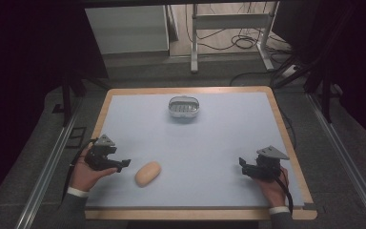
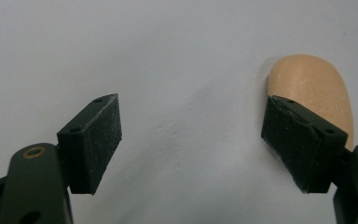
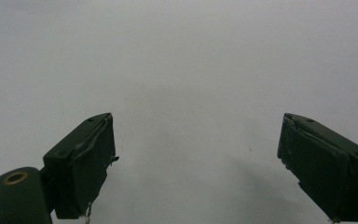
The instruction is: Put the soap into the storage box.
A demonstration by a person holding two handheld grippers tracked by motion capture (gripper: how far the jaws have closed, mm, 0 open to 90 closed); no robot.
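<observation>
A tan oval bread roll [image 1: 147, 173] lies on the pale blue mat near the front, left of centre. My left gripper [image 1: 122, 164] is open just to its left, low over the mat. In the left gripper view the roll [image 2: 314, 88] sits behind the right-hand jaw, outside the gap of the left gripper [image 2: 193, 144]. A small oval metal dish [image 1: 184, 107] stands at the far middle of the mat. My right gripper [image 1: 242, 163] is open at the front right, with bare mat between the jaws of the right gripper [image 3: 196, 161].
The mat covers a wooden-edged table [image 1: 281, 124]. Beyond the far edge stand a white cabinet [image 1: 126, 28] and a metal frame with loose cables [image 1: 240, 40] on the floor. Metal rails [image 1: 52, 157] run along both sides of the table.
</observation>
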